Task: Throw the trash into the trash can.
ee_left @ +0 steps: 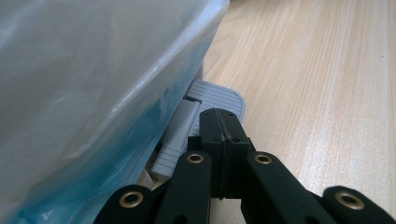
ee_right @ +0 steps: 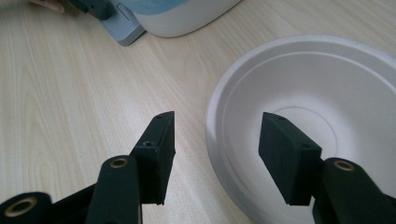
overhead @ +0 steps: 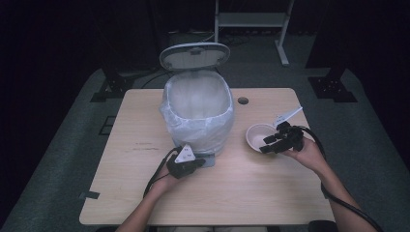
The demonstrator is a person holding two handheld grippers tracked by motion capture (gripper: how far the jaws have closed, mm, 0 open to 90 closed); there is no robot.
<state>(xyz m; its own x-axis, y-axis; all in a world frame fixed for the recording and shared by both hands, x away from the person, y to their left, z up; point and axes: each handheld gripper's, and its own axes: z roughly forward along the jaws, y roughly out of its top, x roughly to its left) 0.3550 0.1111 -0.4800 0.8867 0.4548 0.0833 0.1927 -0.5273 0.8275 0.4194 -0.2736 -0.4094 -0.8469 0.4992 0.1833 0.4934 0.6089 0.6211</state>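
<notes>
The white paper bowl (ee_right: 308, 126) sits on the wooden table (overhead: 251, 193), its near rim between the parted jaws of the right gripper (ee_right: 217, 154), which grip nothing. The left gripper (ee_left: 223, 128), jaws closed together and empty, presses the grey pedal (ee_left: 212, 100) of the lined trash bin (overhead: 198, 113), whose lid (overhead: 194, 55) stands raised.

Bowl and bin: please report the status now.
Left gripper shut, on bin pedal; lid up. Right gripper open, jaws astride rim of white bowl. Plastic spoon beyond bowl, not in the way.
</notes>
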